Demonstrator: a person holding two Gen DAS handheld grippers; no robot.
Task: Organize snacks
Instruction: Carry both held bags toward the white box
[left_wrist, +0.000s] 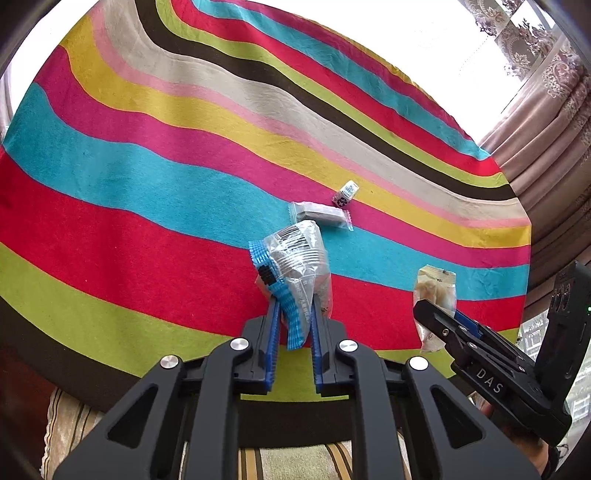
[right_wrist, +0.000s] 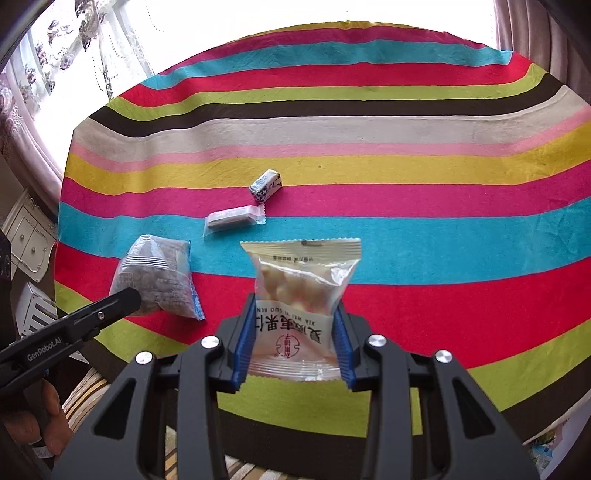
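My left gripper (left_wrist: 292, 295) is shut on a clear packet with a blue crimped edge and dark contents (left_wrist: 301, 258), held above the striped cloth. The right wrist view shows the same packet (right_wrist: 155, 280) at the left, with the left gripper (right_wrist: 127, 299) on its near end. My right gripper (right_wrist: 297, 314) is shut on a cream packet of pale round nuts (right_wrist: 303, 291), pads pressing both sides; this packet (left_wrist: 436, 288) appears in the left wrist view, low right. A small blue-and-white candy (right_wrist: 265, 185) and a clear-wrapped bar (right_wrist: 234, 218) lie on the cloth beyond.
A striped cloth (right_wrist: 443, 229) covers the round table. Curtains (left_wrist: 554, 122) hang at its far side, by a bright window. A white cabinet (right_wrist: 29, 236) stands off the left edge. A hand (right_wrist: 44, 424) holds the left gripper's handle.
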